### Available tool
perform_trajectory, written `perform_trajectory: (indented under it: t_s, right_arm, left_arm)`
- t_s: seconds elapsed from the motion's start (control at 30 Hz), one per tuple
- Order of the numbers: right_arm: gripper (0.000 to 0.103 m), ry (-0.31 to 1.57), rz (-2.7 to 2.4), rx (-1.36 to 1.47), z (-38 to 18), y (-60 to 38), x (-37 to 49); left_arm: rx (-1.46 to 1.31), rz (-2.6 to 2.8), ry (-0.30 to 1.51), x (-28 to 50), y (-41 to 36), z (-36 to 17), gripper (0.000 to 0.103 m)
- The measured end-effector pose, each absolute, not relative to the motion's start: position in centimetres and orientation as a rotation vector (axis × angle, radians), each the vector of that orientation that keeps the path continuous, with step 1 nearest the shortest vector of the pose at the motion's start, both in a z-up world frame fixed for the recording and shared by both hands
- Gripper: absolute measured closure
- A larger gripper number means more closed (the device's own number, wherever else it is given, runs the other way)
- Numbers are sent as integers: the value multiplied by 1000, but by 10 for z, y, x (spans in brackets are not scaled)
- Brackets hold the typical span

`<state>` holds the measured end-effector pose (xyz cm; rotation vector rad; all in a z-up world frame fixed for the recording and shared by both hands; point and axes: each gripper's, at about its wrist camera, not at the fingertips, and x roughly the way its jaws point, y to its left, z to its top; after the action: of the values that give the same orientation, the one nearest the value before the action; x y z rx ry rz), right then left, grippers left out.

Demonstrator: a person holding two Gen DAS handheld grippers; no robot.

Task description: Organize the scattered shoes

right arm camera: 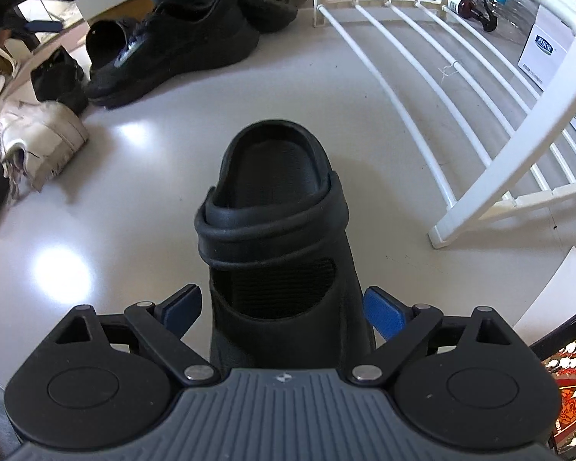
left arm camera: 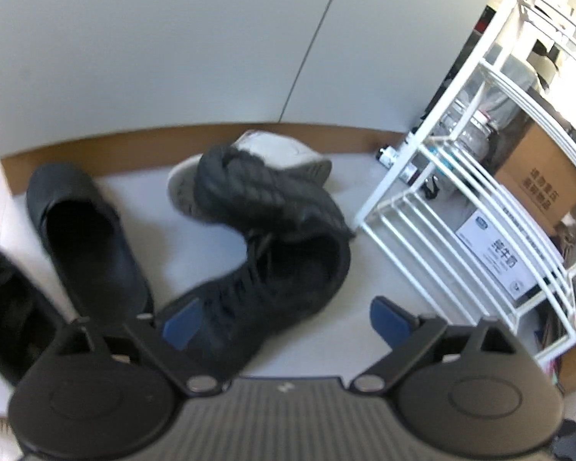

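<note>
- Shoes are still lying scattered on the pale floor (right arm camera: 288, 88) beside the white slatted shoe rack (right arm camera: 414, 77); none is sitting on the rack's bars in either view, so the sorting looks barely begun.
- Right gripper (right arm camera: 284, 311) is straddling a black clog (right arm camera: 276, 207) that is lying just left of the rack's near foot, heel end pointing away from the camera. Its blue pads (right arm camera: 384, 313) are standing either side of the clog's body with a sliver of gap showing on the left, so whether they are pressing on it I cannot tell.
- Left gripper (left arm camera: 288, 324) is hanging wide open and holding nothing, above a black lace-up sneaker (left arm camera: 272, 269) lying left of the rack.
- Behind that sneaker, nearer the rack's far corner, another black shoe (left arm camera: 257, 188) is lying sole-up across a grey shoe (left arm camera: 276, 150).
- Further left of the rack, a black slip-on (left arm camera: 84, 226) is waiting, and a white sneaker (right arm camera: 38, 134) is lying on its side.
- Judging by this, nearly every shoe is still waiting to be paired and shelved; the clog seems the one in hand.
</note>
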<state>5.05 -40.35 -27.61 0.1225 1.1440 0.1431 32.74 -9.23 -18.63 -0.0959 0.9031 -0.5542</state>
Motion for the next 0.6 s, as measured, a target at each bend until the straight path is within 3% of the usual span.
perform_trajectory:
  t_s: [0.6]
  right_arm:
    - [8, 1098, 117, 144, -264, -418, 51]
  left_arm:
    - [-226, -362, 911, 430, -117, -234, 5]
